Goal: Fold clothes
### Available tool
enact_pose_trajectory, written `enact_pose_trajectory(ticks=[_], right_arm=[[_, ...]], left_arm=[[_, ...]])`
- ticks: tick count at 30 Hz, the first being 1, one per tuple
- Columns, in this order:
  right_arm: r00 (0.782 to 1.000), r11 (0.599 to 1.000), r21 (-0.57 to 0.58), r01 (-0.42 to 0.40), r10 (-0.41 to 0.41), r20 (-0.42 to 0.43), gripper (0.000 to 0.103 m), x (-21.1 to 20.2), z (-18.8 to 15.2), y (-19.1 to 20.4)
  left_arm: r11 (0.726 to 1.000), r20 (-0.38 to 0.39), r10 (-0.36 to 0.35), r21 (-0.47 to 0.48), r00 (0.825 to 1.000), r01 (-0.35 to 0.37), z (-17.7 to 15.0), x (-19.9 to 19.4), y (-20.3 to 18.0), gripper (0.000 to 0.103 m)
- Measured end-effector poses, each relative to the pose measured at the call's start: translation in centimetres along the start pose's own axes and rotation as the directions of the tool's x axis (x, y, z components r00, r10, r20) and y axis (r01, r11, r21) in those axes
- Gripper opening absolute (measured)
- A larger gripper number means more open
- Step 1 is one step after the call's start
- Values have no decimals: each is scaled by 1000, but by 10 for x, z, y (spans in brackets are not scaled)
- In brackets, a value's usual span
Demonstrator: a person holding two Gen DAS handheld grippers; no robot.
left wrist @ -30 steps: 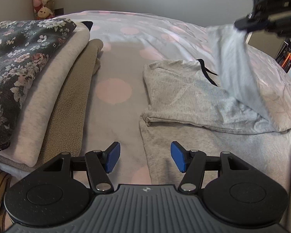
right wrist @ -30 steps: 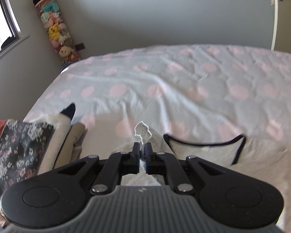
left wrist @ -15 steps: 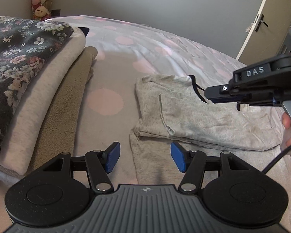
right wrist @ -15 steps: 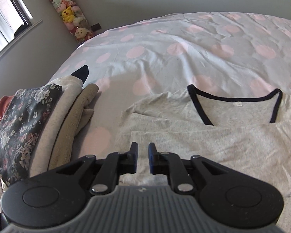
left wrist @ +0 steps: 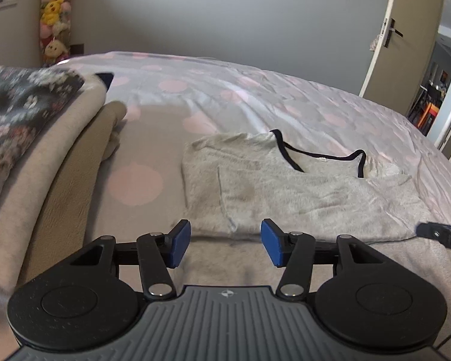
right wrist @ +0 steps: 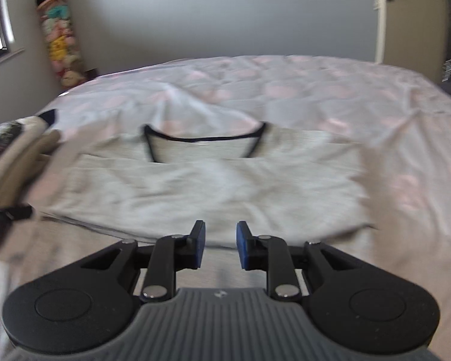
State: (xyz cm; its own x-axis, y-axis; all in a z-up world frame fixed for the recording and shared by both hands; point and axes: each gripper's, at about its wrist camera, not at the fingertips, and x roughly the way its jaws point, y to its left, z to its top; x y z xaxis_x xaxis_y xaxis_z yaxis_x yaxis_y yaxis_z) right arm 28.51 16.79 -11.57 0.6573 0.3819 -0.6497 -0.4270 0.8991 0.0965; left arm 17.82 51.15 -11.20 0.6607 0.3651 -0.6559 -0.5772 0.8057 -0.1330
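Our left gripper (left wrist: 226,242) and right gripper (right wrist: 220,245) both gape empty above the grey shirt (right wrist: 207,186); its neck label (left wrist: 323,159) is too small to read.

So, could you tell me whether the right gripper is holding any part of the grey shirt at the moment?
No, the right gripper is open with nothing between its blue pads, and the grey shirt lies flat on the bed.

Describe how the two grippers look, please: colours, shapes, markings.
The left gripper and the right gripper look alike: black linkage arms with silver pivot pins, two round black discs at the base, and a grey ribbed plate between them with a small round emblem. The fingers carry blue pads. No cables or sleeves show.
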Motion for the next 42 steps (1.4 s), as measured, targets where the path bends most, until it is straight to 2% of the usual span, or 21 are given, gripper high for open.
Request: enact_pose_trajectory(ticks=[3, 7, 14, 15, 16, 17, 20, 26, 27, 29, 30, 33, 37, 40, 42], right_arm=[[997, 996, 58, 71, -73, 22, 26, -2, -14, -31], [993, 989, 94, 113, -115, 21, 26, 6, -16, -56], [982, 971, 155, 184, -188, 15, 26, 19, -18, -99], [981, 968, 168, 187, -192, 13, 29, 21, -18, -104], [985, 967, 191, 170, -174, 7, 36, 25, -17, -108], [988, 964, 215, 154, -157, -2, 38, 30, -16, -111], [994, 949, 294, 110, -111, -14, 38, 38, -16, -123], [999, 898, 439, 9, -23, 27, 37, 34, -14, -147], [999, 889, 458, -7, -9, 32, 36, 35, -14, -150], [999, 868, 495, -39, 20, 43, 28, 37, -16, -156], [998, 857, 512, -55, 34, 49, 18, 37, -16, -159], [997, 834, 547, -75, 53, 56, 15, 39, -17, -167], [1000, 888, 459, -18, 14, 13, 11, 39, -16, -160], [999, 932, 360, 38, -38, -6, 10, 38, -14, -148], [997, 954, 292, 75, -74, -16, 10, 37, -13, -140]], left_arm=[[1000, -15, 5, 30, 1000, -5, 18, 17, -4, 50], [997, -77, 27, 73, 997, -21, 34, 50, -6, 48], [998, -158, 14, 63, 987, -4, 38, 88, -11, 43], [998, -166, 12, 64, 986, -1, 37, 92, -12, 43], [998, -174, 17, 68, 985, -5, 37, 95, -14, 41], [997, -181, 26, 74, 983, -13, 36, 98, -17, 40], [995, -192, 47, 97, 980, -29, 35, 103, -22, 39], [991, -203, 64, 132, 977, -37, 35, 106, -27, 39], [991, -204, 64, 131, 977, -38, 36, 107, -27, 39], [990, -206, 67, 132, 976, -41, 36, 107, -27, 39], [990, -208, 70, 135, 976, -43, 36, 107, -28, 39], [989, -215, 77, 143, 974, -47, 37, 109, -29, 39], [984, -206, 91, 169, 974, -56, 36, 110, -31, 25], [983, -182, 91, 172, 979, -60, 38, 106, -31, 7], [986, -162, 77, 157, 984, -51, 43, 102, -30, 5]])
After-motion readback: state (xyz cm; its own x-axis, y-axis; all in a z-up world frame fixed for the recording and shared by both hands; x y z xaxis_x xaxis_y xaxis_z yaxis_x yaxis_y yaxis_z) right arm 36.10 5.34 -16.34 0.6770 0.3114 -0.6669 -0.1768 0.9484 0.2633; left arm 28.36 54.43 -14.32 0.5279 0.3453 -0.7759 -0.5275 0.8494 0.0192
